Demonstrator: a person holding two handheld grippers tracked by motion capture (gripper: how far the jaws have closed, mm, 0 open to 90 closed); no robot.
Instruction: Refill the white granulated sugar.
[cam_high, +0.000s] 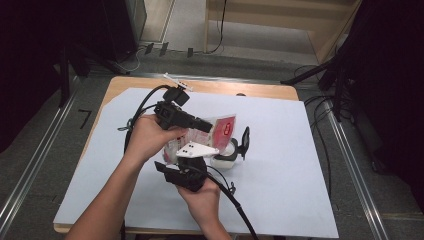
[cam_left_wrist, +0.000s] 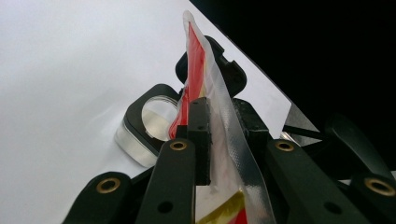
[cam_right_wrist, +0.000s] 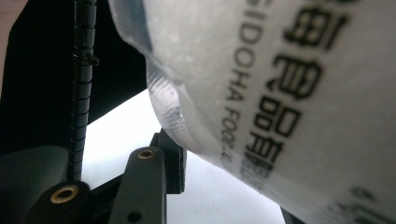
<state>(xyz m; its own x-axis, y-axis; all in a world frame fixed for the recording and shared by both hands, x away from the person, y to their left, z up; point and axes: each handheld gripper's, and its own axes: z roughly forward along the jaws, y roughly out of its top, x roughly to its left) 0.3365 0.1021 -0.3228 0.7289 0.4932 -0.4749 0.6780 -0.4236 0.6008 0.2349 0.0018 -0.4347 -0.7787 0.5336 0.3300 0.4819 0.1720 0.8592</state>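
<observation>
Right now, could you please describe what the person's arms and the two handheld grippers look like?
Both forearms are bare, with no sleeves in the high view. The left gripper is black with a boxy body, and a black cable loops from its rear. The right gripper is black too, topped by a pale three-cornered plate with small dark dots, and trails its own black cable. Brass-coloured rivets mark the jaw links.

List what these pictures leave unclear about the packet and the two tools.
- Packet, high view: its lower part is hidden behind the hands and the left tool.
- Packet's print, right gripper view: blurred and cut off by the frame edges.
- Right tool, right gripper view: one jaw is covered by the packet, so its grip is unclear.
</observation>
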